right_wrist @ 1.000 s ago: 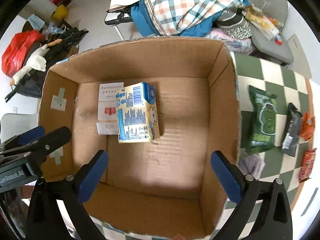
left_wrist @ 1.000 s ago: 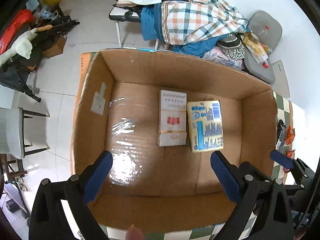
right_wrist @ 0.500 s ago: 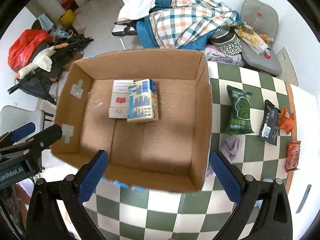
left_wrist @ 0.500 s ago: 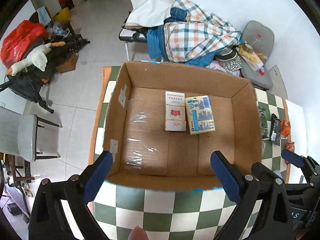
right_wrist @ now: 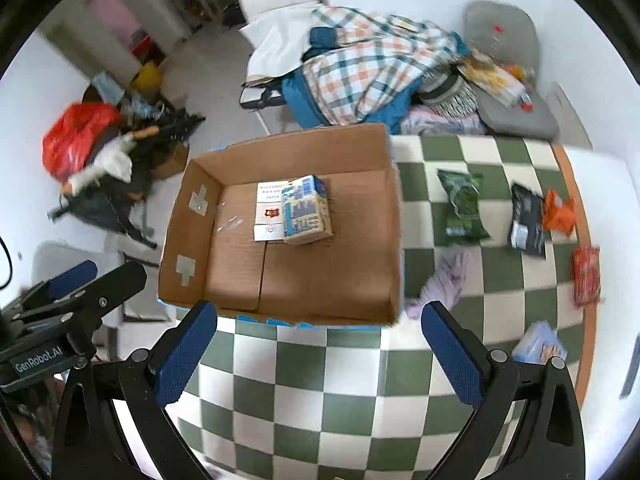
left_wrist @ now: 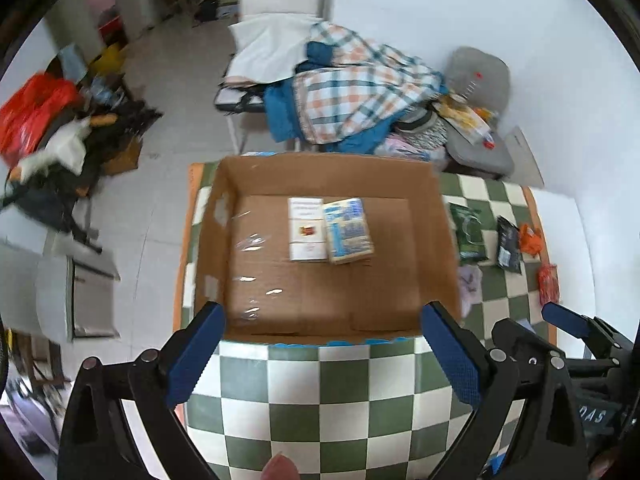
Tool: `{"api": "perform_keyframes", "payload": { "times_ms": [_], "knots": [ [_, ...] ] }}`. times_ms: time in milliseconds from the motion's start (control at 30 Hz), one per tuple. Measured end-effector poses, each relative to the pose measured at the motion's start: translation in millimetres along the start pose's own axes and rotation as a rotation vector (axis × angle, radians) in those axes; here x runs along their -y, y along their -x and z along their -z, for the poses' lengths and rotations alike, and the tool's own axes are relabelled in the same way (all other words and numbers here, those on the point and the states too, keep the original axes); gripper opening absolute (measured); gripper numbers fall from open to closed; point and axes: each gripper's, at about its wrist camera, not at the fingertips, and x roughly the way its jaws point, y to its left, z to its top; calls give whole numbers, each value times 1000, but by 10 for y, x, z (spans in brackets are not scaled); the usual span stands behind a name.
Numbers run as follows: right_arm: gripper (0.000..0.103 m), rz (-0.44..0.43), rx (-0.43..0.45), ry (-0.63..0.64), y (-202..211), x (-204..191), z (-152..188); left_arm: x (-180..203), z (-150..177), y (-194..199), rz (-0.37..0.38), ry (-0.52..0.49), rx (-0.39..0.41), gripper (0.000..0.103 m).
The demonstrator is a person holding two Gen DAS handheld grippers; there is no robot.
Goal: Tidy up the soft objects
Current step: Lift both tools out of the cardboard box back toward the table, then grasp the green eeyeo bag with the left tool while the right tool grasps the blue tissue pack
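Observation:
An open cardboard box (left_wrist: 224, 216) (right_wrist: 188, 208) stands on the green-checked table. Inside lie a white-and-red pack (left_wrist: 306, 232) (right_wrist: 270, 208) and a blue-and-yellow pack (left_wrist: 348, 230) (right_wrist: 306, 210), side by side. Right of the box lie a green pouch (right_wrist: 462, 206) (left_wrist: 468, 232), a black pouch (right_wrist: 526, 220) (left_wrist: 508, 242), an orange wrapper (right_wrist: 560, 212), a red packet (right_wrist: 586, 276), a lilac cloth (right_wrist: 444, 280) (left_wrist: 470, 284) and a pale blue pack (right_wrist: 538, 342). My left gripper (left_wrist: 320, 356) and right gripper (right_wrist: 318, 354) are open and empty, above the table in front of the box.
A folding bed with plaid bedding (left_wrist: 360, 92) and a grey cushion (right_wrist: 500, 28) sit behind the table. A red bag (right_wrist: 76, 136) and dark clutter (left_wrist: 100, 128) lie on the floor at left. The table's orange edge (right_wrist: 580, 208) runs along the right.
Both grippers have pulled back and up from over the box. The box now looks smaller and the checked table in front of it and the packs to its right have come into view.

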Motion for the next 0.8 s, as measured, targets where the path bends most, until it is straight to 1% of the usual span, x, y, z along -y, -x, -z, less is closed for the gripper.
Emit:
{"api": "perform_keyframes", "payload": {
  "times_ms": [100, 133, 167, 200, 233, 333, 400, 433, 467, 500, 533, 567, 600, 667, 733, 800],
  "knots": [
    [103, 1, 2, -107, 116, 442, 69, 436, -90, -30, -5, -91, -11, 100],
    [103, 8, 2, -139, 140, 598, 99, 629, -136, -83, 6, -119, -30, 100],
    [103, 22, 1, -201, 170, 872, 152, 755, -167, -130, 21, -136, -45, 100],
    [103, 35, 1, -240, 180, 1061, 184, 899, -212, -191, 36, -155, -62, 100],
    [103, 54, -3, -281, 180, 1268, 229, 1121, -286, -293, 44, -179, -88, 100],
    [103, 106, -29, -446, 126, 2024, 426, 1627, -475, -564, 66, -241, -151, 100],
    [103, 137, -60, -541, 29, 2512, 566, 2028, -619, -854, 73, -301, -217, 100],
    [103, 149, -81, -565, -38, 2688, 614, 2168, -666, -981, 69, -320, -245, 100],
    [103, 142, -119, -570, -149, 2899, 673, 2309, -732, -1148, 58, -340, -276, 100],
    [103, 132, -158, -554, -247, 3034, 708, 2440, -781, -1304, 39, -361, -299, 100],
    [103, 141, -209, -521, -343, 3126, 728, 2559, -813, -1450, 22, -378, -322, 100],
    [103, 158, -249, -466, -439, 3200, 723, 2650, -836, -1578, 6, -391, -342, 100],
    [103, 172, -270, -416, -493, 3227, 729, 2721, -845, -1698, -4, -402, -364, 100],
    [103, 220, -335, -277, -663, 3250, 701, 2851, -837, -1963, -34, -418, -413, 100],
    [103, 239, -404, -141, -841, 3201, 687, 2965, -793, -2213, -49, -431, -462, 100],
    [103, 273, -489, -12, -1071, 3159, 707, 3045, -767, -2407, -71, -432, -498, 100]
  ]
}}
